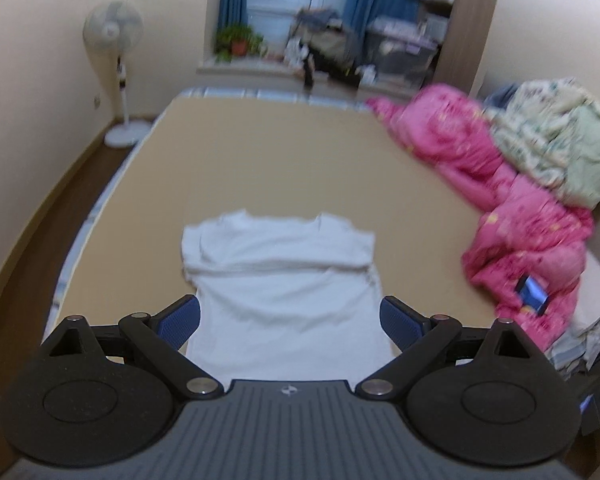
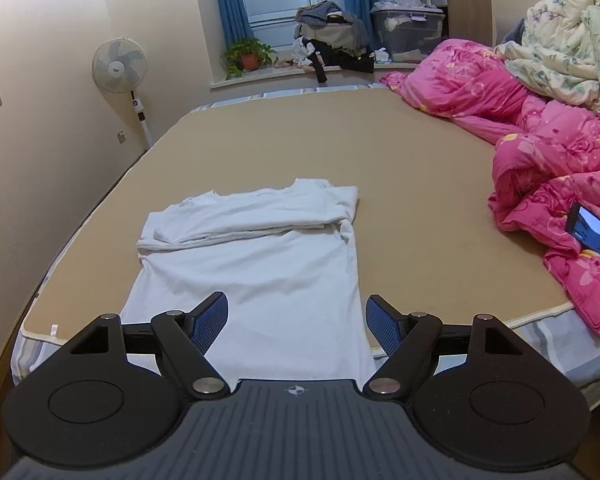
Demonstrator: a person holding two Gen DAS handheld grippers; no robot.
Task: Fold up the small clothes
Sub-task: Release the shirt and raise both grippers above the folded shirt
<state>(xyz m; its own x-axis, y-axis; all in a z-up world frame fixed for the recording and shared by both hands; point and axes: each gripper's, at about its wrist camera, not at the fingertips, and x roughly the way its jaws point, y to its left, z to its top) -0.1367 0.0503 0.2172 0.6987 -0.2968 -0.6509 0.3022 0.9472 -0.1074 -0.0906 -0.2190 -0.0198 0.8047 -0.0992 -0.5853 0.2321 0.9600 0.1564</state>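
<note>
Taking up most of both views is the bed, topped with a plain tan sheet and showing a striped mattress edge along the near and far sides. Piled on its right side is a big pink quilt, with a pale floral blanket heaped behind it.

The white t-shirt is laid flat on the tan sheet toward the near-left part of the bed, its hem reaching the near edge. Its upper part looks to be folded over, so a horizontal fold line is seen running across the chest and the sleeves are tucked in at the sides. The fabric below the fold is fairly smooth, with only soft wrinkles. It's seen in the left wrist view too, just blurrier.

Over by the wall a white standing fan is parked, and a potted plant plus a heap of clothes are set on the window ledge. A phone with a lit screen is propped on the pink quilt.

The left gripper is held above the shirt's lower part with its blue pads spread wide, nothing caught between them. The right gripper is likewise parted and empty, the shirt seen beneath it.
</note>
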